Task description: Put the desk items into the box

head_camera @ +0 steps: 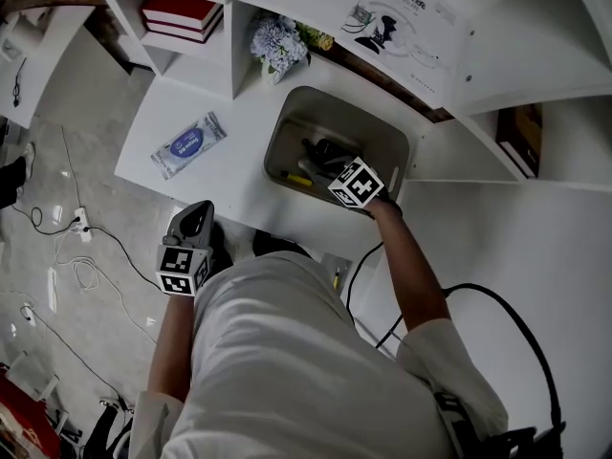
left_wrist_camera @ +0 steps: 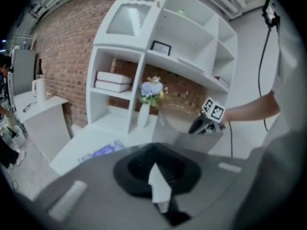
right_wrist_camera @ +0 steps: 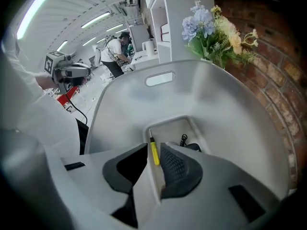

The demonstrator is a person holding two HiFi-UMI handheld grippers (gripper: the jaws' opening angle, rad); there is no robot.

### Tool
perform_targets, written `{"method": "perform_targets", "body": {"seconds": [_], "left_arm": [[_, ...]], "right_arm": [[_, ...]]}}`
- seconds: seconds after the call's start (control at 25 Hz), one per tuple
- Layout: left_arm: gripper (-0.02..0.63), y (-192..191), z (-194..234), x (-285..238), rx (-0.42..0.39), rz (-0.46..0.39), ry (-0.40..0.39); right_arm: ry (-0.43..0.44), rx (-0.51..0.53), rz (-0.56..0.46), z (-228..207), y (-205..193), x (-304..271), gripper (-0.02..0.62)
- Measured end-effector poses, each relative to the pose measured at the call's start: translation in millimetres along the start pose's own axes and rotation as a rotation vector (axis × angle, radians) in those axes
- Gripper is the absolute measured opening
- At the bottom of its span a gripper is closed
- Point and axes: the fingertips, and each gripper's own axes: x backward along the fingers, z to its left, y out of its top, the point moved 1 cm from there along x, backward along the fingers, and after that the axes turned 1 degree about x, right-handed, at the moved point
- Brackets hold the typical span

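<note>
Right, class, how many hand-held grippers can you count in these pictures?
2. The left gripper, jaws shut, is by the desk's near edge; the right gripper, jaws apart, gripping nothing, hangs over the box. No others show.

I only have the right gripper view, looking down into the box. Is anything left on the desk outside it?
Observer: Yes, a blue-and-white packet lies flat on the desk, left of the box.
Operator: Is the left gripper free to take it?
Observer: The left gripper is shut, with nothing between its jaws.
Operator: How close is it to the packet?
Observer: It hangs by the desk's front edge, apart from the packet.
</note>
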Motion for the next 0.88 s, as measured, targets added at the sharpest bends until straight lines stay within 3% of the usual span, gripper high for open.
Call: {"method": "perform_targets", "body": {"seconds": [0.4,0.88], "left_arm": [[0.004,2,1,-1,-0.032,0.011,-0.044],[0.003,3,-6,-5,-0.077,0.036,-0.097]], "right_arm": [[-0.109,-0.059,-0.083,18,1,39,0.035],[-0.121,-0.19,-0.234,47,-5,64,0.002]]}}
